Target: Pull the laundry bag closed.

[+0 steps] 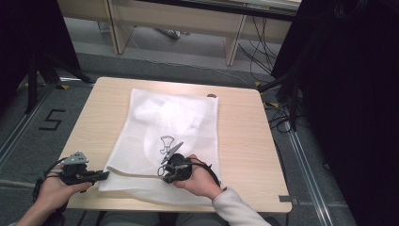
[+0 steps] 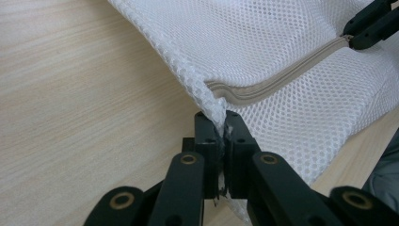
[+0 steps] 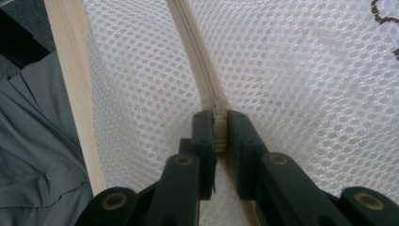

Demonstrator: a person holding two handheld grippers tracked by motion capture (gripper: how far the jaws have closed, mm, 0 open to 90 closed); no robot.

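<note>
The white mesh laundry bag lies flat across the middle of the counter, its zipped edge along the near side, at 6 o'clock from the counter's centre. The left tongs are clamped on the bag's near-left corner, right where the zipper tape ends, pinning that end in place. The right tongs are closed on what looks like the zipper's pull, partway along the seam, though the pull itself is mostly hidden between the pads. In the high view the right tongs sit near the middle of the near edge and the left tongs at about 9 o'clock from them. Judging by that, the grips are set and the run of the zipper is under way: the stretch between the two tongs appears closed, and the stretch beyond, toward 3 o'clock, remains to be travelled.

The counter is pale wood-grain laminate. Beyond it, at 12 o'clock, are grey carpet, loose cables and wooden furniture legs; a floor mark "5" lies at 9 o'clock.
</note>
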